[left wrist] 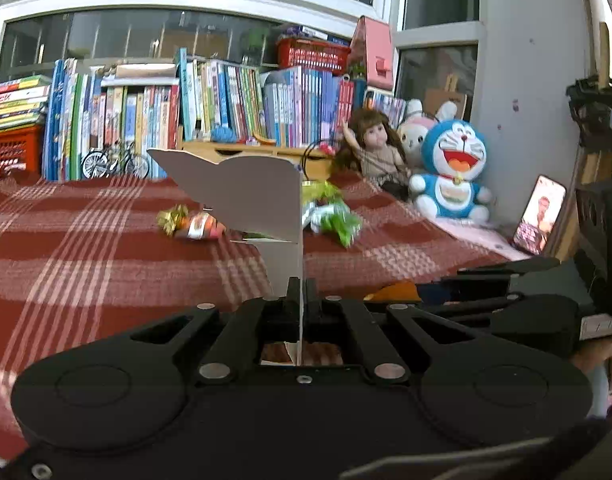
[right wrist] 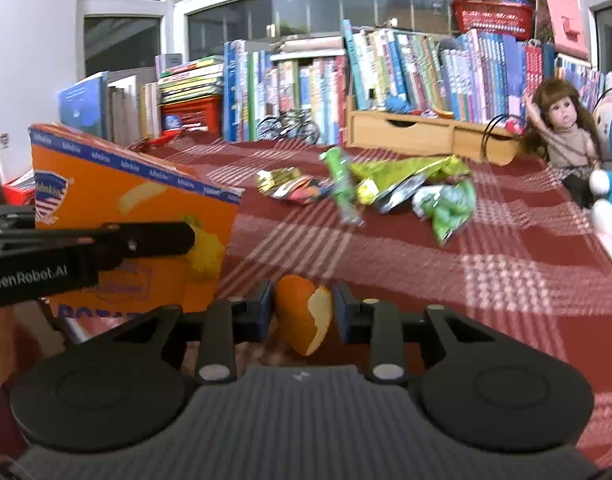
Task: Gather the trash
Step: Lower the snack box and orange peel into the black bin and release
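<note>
Clamping the flap edge of the flattened orange cardboard box, the left gripper is fully closed. Beside it, the right gripper pinches a curled orange peel. Crumpled wrappers lie beyond across open red plaid cloth.

"GenRobot.AI" is printed on the left hand-held gripper.

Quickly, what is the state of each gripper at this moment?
Left gripper: shut on the wall of the orange box.
Right gripper: shut on a piece of orange peel.
</note>
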`<state>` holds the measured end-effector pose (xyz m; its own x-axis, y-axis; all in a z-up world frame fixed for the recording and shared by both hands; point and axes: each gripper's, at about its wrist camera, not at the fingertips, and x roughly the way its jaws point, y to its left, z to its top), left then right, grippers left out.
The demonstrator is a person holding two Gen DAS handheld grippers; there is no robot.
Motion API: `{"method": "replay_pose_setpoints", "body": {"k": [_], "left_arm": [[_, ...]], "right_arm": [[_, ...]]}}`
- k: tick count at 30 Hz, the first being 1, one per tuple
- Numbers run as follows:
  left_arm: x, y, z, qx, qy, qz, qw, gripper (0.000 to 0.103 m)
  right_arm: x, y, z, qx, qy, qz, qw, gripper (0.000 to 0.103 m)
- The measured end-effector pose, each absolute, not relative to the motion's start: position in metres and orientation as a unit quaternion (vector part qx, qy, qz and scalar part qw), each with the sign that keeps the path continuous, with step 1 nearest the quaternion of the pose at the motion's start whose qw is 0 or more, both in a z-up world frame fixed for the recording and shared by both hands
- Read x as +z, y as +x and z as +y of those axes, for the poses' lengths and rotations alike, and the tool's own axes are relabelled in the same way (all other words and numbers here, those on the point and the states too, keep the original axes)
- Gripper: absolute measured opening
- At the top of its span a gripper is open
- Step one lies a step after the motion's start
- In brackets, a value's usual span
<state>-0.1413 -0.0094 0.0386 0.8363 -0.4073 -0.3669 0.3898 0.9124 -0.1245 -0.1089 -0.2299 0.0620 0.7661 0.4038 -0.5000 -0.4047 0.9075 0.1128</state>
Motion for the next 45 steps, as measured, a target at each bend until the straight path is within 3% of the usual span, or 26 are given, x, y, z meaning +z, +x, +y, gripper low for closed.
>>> {"method": "replay_pose_setpoints", "body": {"k": [20,45], "left_arm": [[-0.041,-0.230,0.013,-0.167,-0.045,0.344,0.923,0.000],[-0.124,-0.182,0.006,-0.134,-0.086,0.521,0.839,0.002]], "right_arm": [[0.002,-0.195,-0.201,0.247,0.007,0.351,0.903,0.037],[-0.079,-0.179,-0.196,0.228,0.047,0.473,0.850,0.037]]}}
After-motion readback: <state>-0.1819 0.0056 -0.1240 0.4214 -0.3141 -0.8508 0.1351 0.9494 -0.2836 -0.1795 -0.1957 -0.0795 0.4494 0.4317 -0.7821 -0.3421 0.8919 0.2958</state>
